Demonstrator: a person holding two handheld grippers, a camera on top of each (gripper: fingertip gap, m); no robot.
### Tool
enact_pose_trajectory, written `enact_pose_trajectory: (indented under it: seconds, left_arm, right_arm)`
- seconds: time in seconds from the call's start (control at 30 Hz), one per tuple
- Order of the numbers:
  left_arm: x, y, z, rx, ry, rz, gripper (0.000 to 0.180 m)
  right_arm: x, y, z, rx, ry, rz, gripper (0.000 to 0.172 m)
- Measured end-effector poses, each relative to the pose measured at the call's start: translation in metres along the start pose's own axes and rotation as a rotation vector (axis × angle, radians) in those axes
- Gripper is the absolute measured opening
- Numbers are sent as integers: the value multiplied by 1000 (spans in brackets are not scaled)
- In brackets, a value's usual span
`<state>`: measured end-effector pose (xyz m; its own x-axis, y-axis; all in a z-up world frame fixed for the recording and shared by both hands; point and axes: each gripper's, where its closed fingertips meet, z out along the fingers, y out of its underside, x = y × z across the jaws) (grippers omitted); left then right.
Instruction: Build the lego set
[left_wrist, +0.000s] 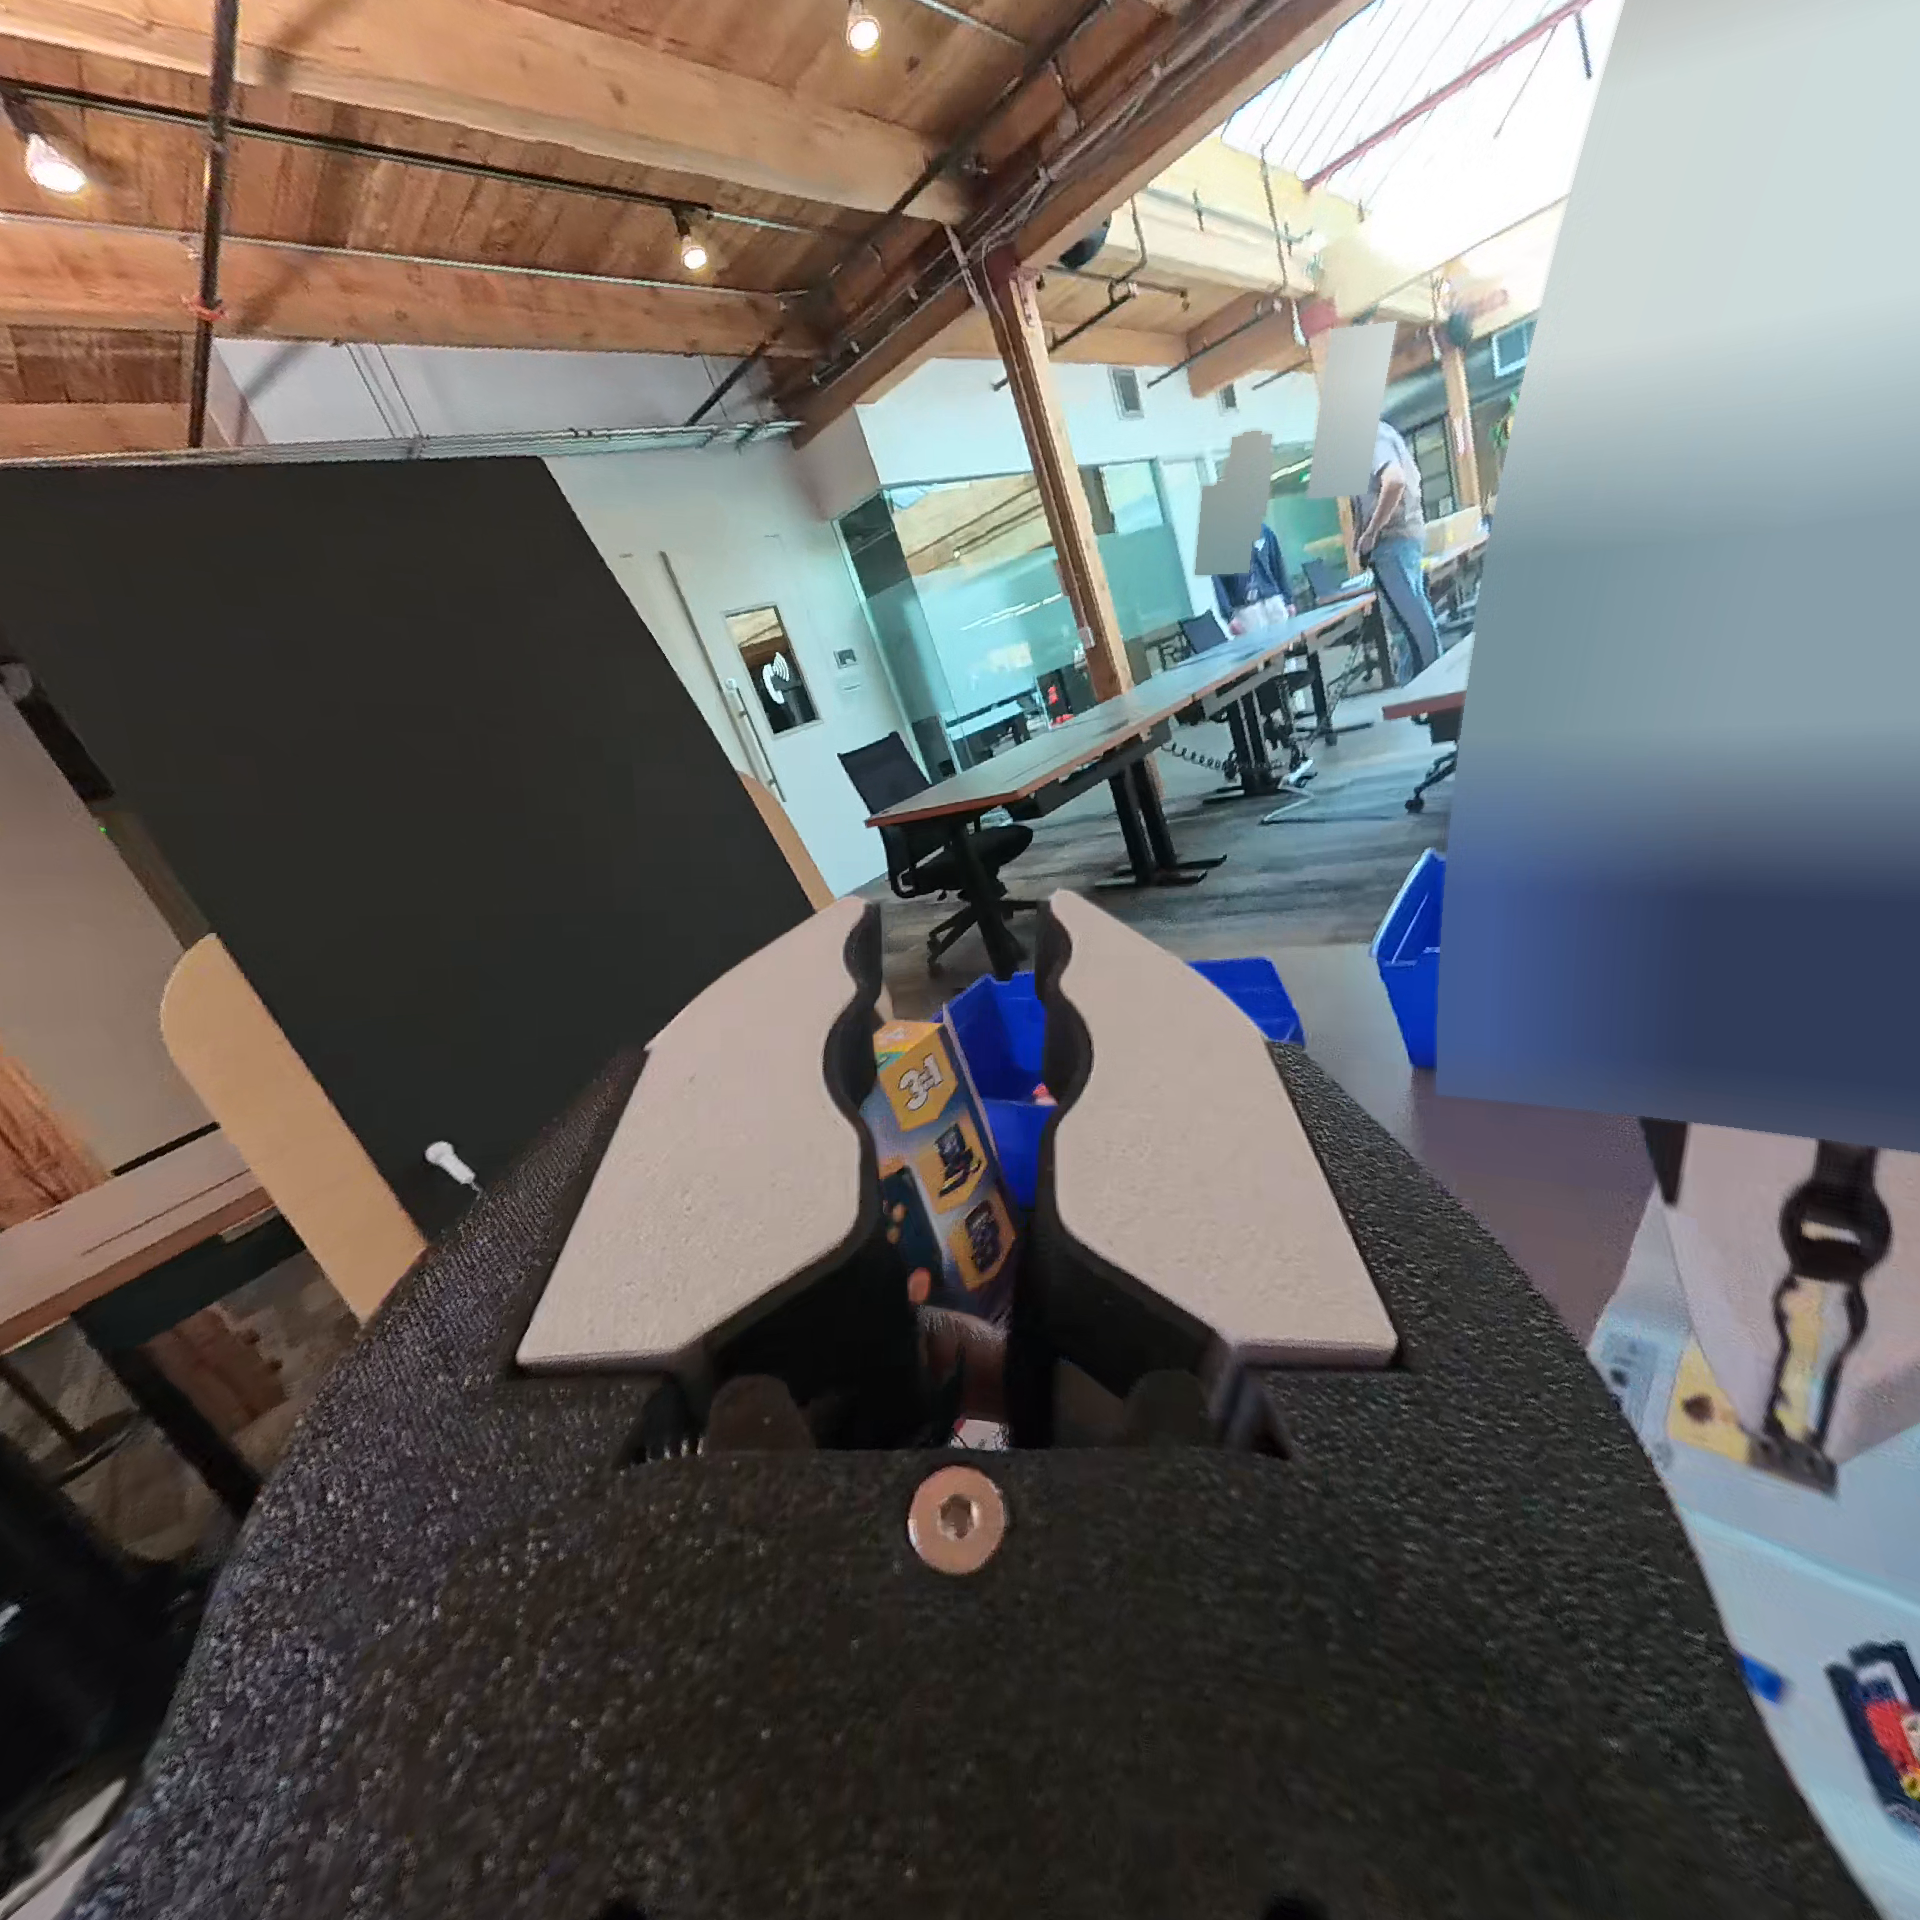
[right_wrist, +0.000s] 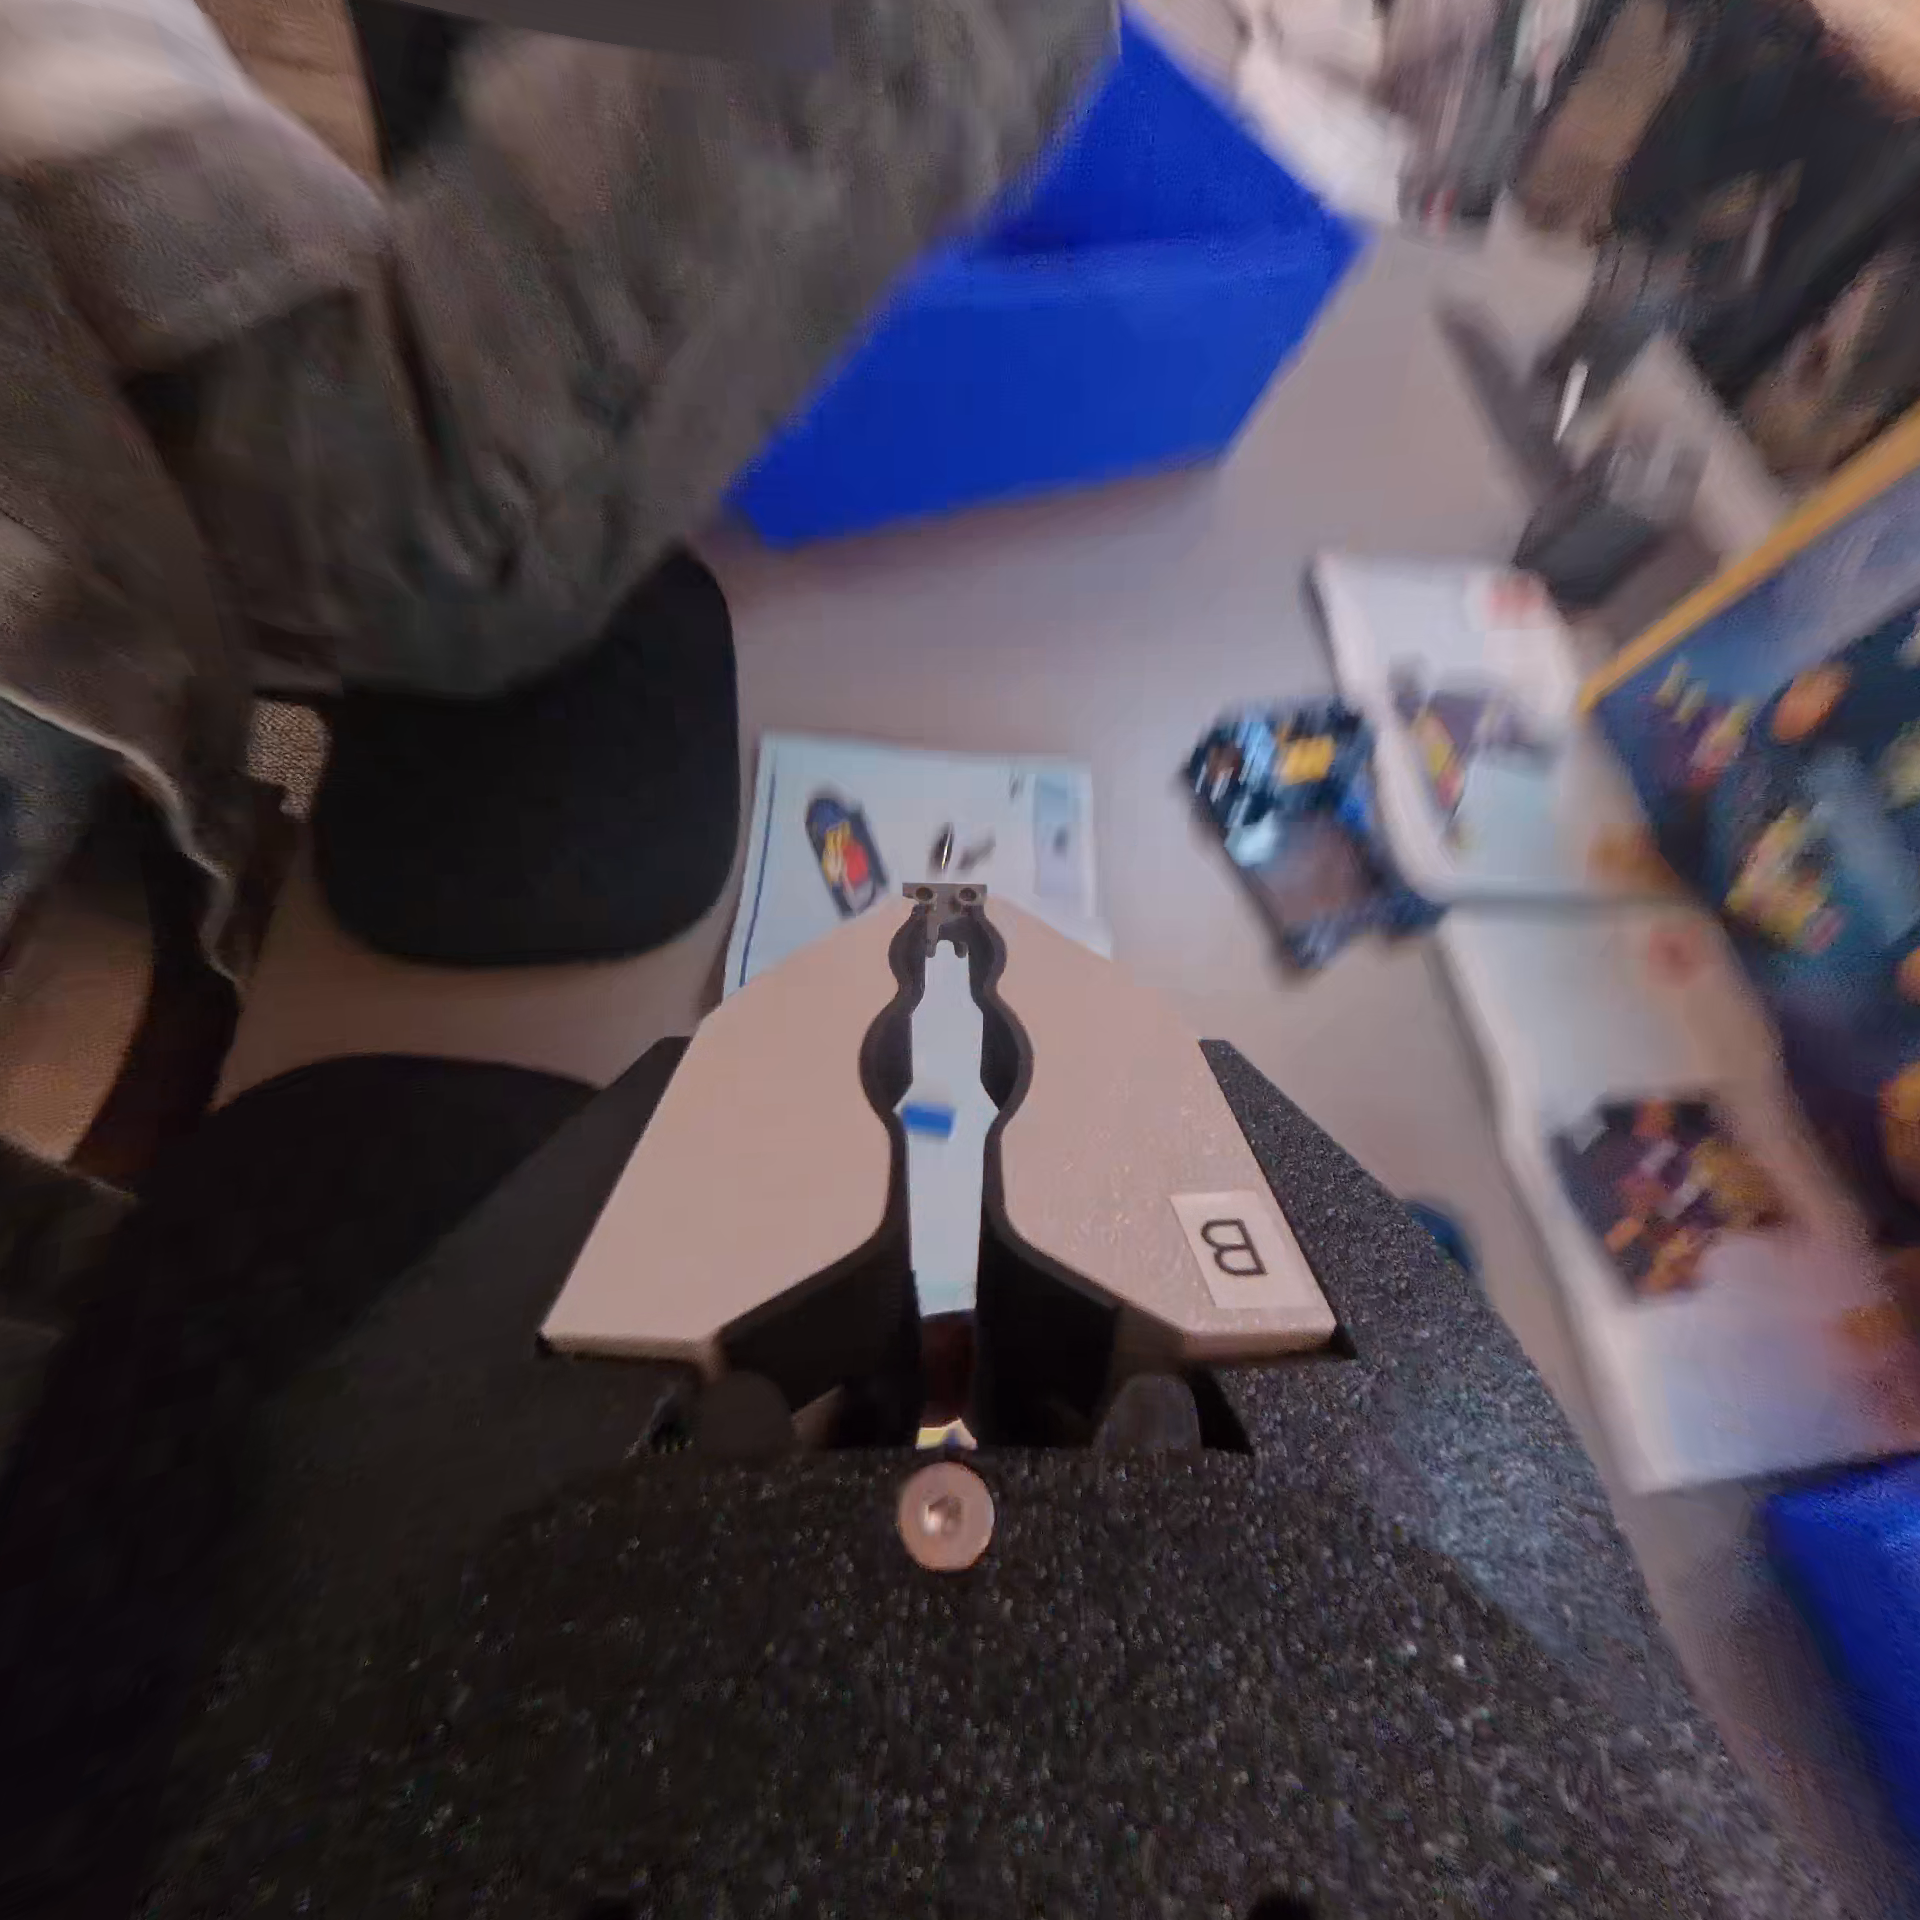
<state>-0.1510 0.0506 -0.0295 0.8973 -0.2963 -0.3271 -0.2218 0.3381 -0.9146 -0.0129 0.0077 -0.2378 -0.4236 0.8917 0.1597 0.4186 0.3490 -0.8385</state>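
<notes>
My right gripper (right_wrist: 943, 916) is shut on a small grey piece with two holes (right_wrist: 943, 892), pinched at the very fingertips. It hangs above an open white instruction booklet (right_wrist: 810, 790) on the table. The left wrist view also shows this gripper (left_wrist: 1795, 1439) at the lower right, with the grey piece (left_wrist: 1792, 1460) at its tip. My left gripper (left_wrist: 956, 925) is open and empty, raised and tilted up towards the room. Through its gap I see a blue and yellow toy box (left_wrist: 940, 1153) standing farther off; the pads do not touch it.
Blue bins stand on the table (left_wrist: 997, 1018) (left_wrist: 1413, 966) (right_wrist: 1039, 353). A half-built dark model (right_wrist: 1299, 821), more booklets (right_wrist: 1444, 675) and the big toy box (right_wrist: 1787, 779) lie right. A small blue piece (right_wrist: 928, 1120) lies on the booklet. A black rounded object (right_wrist: 520, 769) sits left. There is about 25 cm between the tips of the two grippers.
</notes>
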Motion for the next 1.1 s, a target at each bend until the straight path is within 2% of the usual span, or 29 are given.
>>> enact_pose_trajectory:
  seconds: [0.1,0.17,0.3,0.57,0.63,1.1]
  left_arm:
    - [-4,2,-2,-14,-28,49,28]
    - [2,-1,0,1,4,46,28]
    - [11,-5,5,35,52,47,28]
    - [13,-2,2,27,74,78,29]
    - [12,-3,1,34,73,76,29]
    - [21,4,6,4,116,116,30]
  right_arm:
    - [-14,68,26,-125,40,149,7]
    - [-17,87,34,-157,70,195,7]
    - [-15,89,42,-116,83,273,7]
    - [0,95,46,-141,81,212,7]
    - [-2,94,47,-106,44,232,7]
    - [-3,100,47,-115,45,226,7]
